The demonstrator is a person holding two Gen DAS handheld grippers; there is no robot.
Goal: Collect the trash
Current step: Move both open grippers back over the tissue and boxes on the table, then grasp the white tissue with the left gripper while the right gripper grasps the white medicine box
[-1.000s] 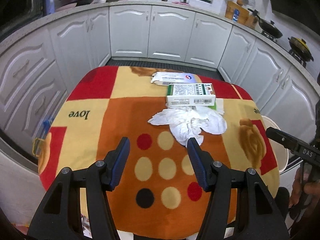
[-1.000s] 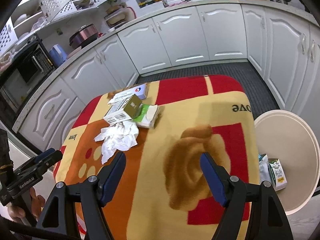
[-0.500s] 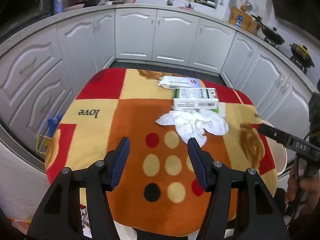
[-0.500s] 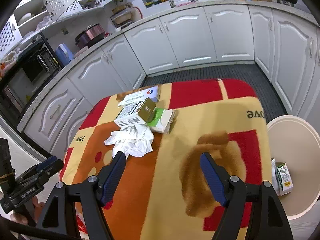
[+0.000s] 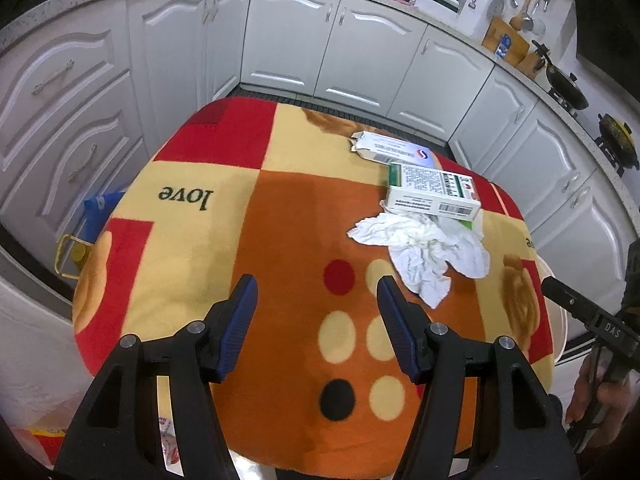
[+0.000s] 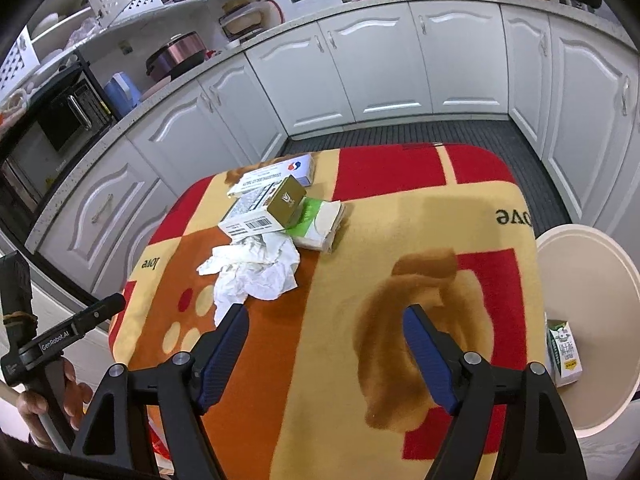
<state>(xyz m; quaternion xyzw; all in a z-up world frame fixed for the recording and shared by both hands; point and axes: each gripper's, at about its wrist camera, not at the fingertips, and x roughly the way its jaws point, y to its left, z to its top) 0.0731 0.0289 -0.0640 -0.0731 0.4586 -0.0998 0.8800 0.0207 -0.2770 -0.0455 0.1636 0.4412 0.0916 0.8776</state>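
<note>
**Trash sits on the table, both tongs wide apart**

The left gripper (image 5: 316, 300) is low in the middle of its view, its tongs apart and holding nothing. The right gripper (image 6: 324, 328) is the same, low in its view, tongs apart.

A crumpled tissue (image 5: 424, 248) lies right of center on the table (image 5: 280, 208). A box (image 5: 432, 194) touches it just above. Another box, flat and white (image 5: 396, 152), lies higher up. A green pack (image 6: 320, 224) sits under the first box.

At the right edge is a round bin (image 6: 592, 280) with a carton (image 6: 564, 354) inside.
</note>
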